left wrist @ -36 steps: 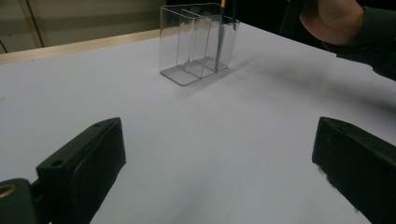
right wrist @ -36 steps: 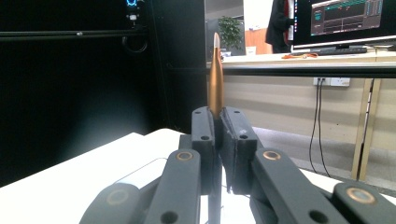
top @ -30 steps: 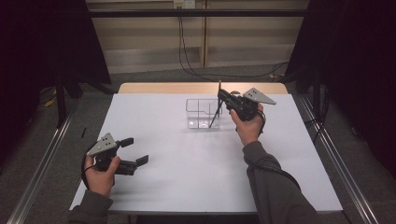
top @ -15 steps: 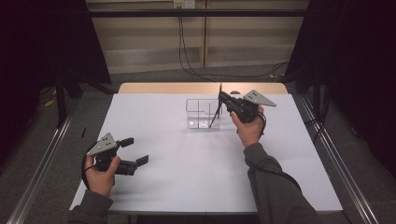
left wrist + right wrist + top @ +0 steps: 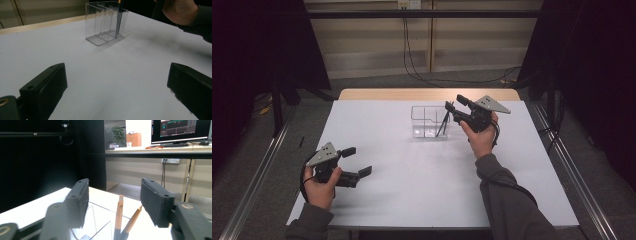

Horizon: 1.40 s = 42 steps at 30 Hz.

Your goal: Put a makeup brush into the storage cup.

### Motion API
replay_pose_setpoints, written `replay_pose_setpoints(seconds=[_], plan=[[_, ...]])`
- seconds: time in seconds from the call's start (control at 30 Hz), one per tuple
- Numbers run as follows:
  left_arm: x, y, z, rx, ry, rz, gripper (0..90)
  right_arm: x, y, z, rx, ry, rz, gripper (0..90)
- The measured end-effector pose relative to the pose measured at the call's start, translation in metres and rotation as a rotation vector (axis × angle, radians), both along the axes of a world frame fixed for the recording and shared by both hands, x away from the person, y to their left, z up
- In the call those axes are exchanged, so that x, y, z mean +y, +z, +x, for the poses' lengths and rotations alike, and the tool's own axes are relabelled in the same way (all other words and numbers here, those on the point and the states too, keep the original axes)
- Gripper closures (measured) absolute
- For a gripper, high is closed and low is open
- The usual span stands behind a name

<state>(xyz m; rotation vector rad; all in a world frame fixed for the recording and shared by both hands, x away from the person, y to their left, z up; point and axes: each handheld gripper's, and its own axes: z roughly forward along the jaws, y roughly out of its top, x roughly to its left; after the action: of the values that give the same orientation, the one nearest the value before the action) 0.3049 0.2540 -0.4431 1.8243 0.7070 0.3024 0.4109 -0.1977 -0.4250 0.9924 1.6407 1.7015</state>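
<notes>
Parted jaws frame two pencils (image 5: 119,217) in the right gripper view, the black pads standing clear on either side with nothing pressed between them. The right gripper (image 5: 451,106) has just been opening: it hangs above the right end of a clear plastic organizer (image 5: 427,121) near the far edge of the white table (image 5: 412,200), and a dark pencil now leans on its own inside that end compartment, tip down, its top resting toward the gripper. A second ago and half a second ago the high view has the same pencil rising to the gripper's tip; now the gap between the pads is plain, so the pencil appears to have been let go into the holder. Judged from this, the drop-off looks done and the hand is free to draw back.

Well apart, at the near left of the table, the left gripper (image 5: 357,161) rests low over the bare surface, in the same spot as in the earlier pictures. Its own view shows both pads spread wide with only table between them, and the organizer (image 5: 106,22) standing upright farther off with the dark pencil (image 5: 119,15) in its right section. The other compartments look empty, though the clear walls make that hard to confirm.
</notes>
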Motion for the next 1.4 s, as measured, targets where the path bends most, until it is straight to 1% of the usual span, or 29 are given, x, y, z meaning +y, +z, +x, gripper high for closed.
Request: replay_pose_setpoints(seconds=[0.03,0.07,0.1,0.23,0.3,0.33,0.4,0.43,0.47,0.5,0.53,0.57,0.67,0.73,0.8,1.07,1.17,1.2,1.23,1.27,1.33,1.4], plan=[[0.0,0.0,0.0,0.001,0.001,-0.002,2.4,0.0,0.001,0.0,0.002,0.001,0.008,36.9],[0.0,0.0,0.0,0.001,0.001,-0.002,2.4,-0.001,0.001,-0.001,0.006,0.007,0.009,35.9],[-0.001,0.0,-0.001,0.004,0.002,-0.005,2.4,-0.001,0.002,-0.001,-0.001,0.006,0.003,35.0],[0.0,0.0,-0.001,-0.001,-0.008,0.004,2.4,-0.004,0.003,-0.002,0.001,0.009,0.006,30.7],[0.0,0.0,-0.001,0.0,-0.001,0.0,2.4,-0.004,0.003,-0.003,0.009,0.007,0.008,29.4],[0.0,0.0,-0.002,0.001,0.001,-0.001,2.4,-0.005,0.003,-0.004,0.008,0.012,0.003,28.5],[0.001,0.0,-0.001,-0.002,-0.017,-0.011,2.4,-0.005,0.003,-0.005,0.011,0.013,-0.003,27.5],[0.001,-0.001,-0.001,0.0,-0.018,-0.016,2.4,-0.005,0.003,-0.006,0.015,0.014,-0.004,26.9],[0.0,0.0,-0.002,0.0,-0.002,-0.005,2.4,-0.005,0.003,-0.007,0.012,0.015,-0.012,26.6],[0.0,0.0,-0.002,0.002,-0.002,-0.003,2.4,-0.005,0.004,-0.008,0.011,0.017,-0.012,26.0],[0.0,0.0,-0.002,0.004,-0.003,-0.003,2.4,-0.005,0.004,-0.009,0.011,0.03,-0.013,25.3],[0.001,-0.001,-0.001,0.004,-0.02,-0.016,2.4,-0.005,0.004,-0.01,0.015,0.031,-0.017,24.9],[0.0,-0.001,-0.001,0.004,-0.019,-0.021,2.4,-0.005,0.004,-0.013,0.013,0.041,-0.029,23.5],[0.001,-0.001,-0.001,0.005,-0.018,-0.015,2.4,-0.005,0.004,-0.015,0.016,0.047,-0.026,22.2],[0.001,-0.001,-0.001,0.005,-0.018,-0.01,2.4,-0.005,0.004,-0.017,0.019,0.05,-0.039,21.7],[0.0,-0.001,0.0,0.007,-0.019,-0.02,2.4,-0.008,0.004,-0.023,0.023,0.062,-0.048,19.9],[0.0,-0.001,0.0,0.007,-0.019,-0.021,2.4,-0.009,0.004,-0.026,0.022,0.068,-0.06,19.3],[0.0,-0.001,0.0,0.006,-0.019,-0.019,2.4,-0.009,0.003,-0.026,0.018,0.069,-0.059,19.1],[0.0,-0.001,-0.001,0.002,-0.001,0.0,2.4,-0.009,0.003,-0.027,0.023,0.073,-0.059,18.5],[0.0,-0.001,-0.001,0.004,-0.002,-0.002,2.4,-0.009,0.004,-0.028,0.03,0.072,-0.056,18.5],[-0.001,-0.001,0.0,0.005,-0.02,-0.022,2.4,-0.01,0.004,-0.029,0.028,0.077,-0.07,18.0],[0.0,-0.001,0.0,0.003,-0.02,-0.017,2.4,-0.01,0.004,-0.031,0.029,0.077,-0.071,17.8]])
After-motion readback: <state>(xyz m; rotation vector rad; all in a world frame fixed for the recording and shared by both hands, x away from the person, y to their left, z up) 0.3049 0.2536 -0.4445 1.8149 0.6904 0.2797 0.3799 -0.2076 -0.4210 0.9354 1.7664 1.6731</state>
